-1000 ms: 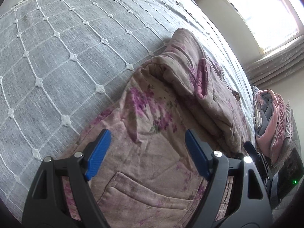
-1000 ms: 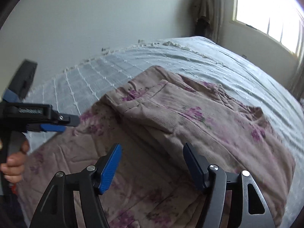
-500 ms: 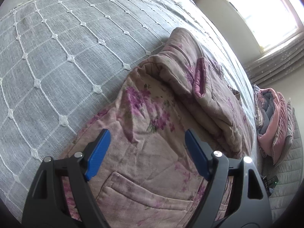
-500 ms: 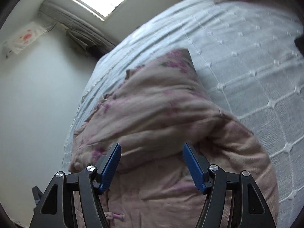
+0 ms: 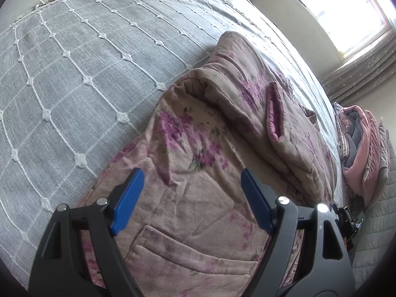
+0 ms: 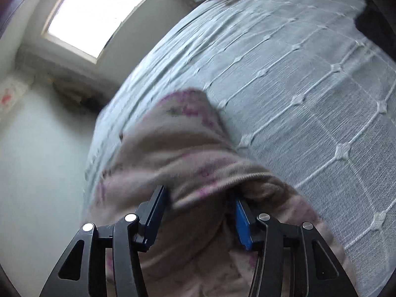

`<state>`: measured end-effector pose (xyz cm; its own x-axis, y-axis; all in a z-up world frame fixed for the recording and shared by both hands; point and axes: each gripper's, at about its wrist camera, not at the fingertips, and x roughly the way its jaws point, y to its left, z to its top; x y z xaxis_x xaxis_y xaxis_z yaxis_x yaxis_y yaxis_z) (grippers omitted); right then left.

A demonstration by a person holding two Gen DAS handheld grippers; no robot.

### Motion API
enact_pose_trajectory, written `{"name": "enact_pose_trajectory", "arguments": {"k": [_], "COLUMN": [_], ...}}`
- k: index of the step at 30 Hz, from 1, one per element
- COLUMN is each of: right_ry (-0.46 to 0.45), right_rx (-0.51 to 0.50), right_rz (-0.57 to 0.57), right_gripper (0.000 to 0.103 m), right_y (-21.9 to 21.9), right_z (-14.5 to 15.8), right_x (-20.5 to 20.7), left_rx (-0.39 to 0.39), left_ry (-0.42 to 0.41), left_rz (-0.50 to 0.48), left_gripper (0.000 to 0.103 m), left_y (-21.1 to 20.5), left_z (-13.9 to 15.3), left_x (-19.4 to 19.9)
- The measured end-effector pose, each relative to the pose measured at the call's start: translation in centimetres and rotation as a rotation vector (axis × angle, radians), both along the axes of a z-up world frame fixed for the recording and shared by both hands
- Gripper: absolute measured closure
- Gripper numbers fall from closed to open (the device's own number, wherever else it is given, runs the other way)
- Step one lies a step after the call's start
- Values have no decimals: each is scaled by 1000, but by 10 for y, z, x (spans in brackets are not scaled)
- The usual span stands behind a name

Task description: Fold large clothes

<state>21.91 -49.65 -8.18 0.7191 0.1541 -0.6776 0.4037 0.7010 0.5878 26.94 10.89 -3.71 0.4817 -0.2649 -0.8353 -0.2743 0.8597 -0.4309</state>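
floral robe [image 5: 198,198] | left tongs [image 5: 191,185] spread, angled down | right tongs [image 6: 198,212] closing around robe fold

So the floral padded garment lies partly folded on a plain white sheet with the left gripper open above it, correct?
Not quite. The floral padded garment lies on a grey bedspread quilted with a white diamond grid, not a plain white sheet; the left wrist view shows it. The left gripper is indeed open above it.

No legible text, label, brand, number or sign was found in either view. A pale sheet with red marks [image 6: 11,94] hung on the wall, too blurred to read.
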Motion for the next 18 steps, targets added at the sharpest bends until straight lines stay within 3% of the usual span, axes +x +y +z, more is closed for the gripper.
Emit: {"name": "enact_pose_trajectory", "arguments": {"k": [5,6,10,13,18], "right_ry": [105,97,40,-7,-35], "right_rx": [-313,-396,-574,-662,-682], "right_rz": [93,112,286,415,576], "right_gripper": [49,49,49,49,39], "right_y": [54,70,145,208,302], "right_z": [37,48,71,80,80], "right_x": [-2,-3,-1,17,65], "left_rx": [10,13,6,-5,-40], "left_ry": [-1,0,-6,-6,1], "left_rz": [0,-1,-5,0,29], "left_gripper": [22,22,22,22,22], "left_y": [-3,-4,-5,-3,10], "left_z": [0,0,2,2,1], "left_x": [-1,-1,-2,-2,-3]}}
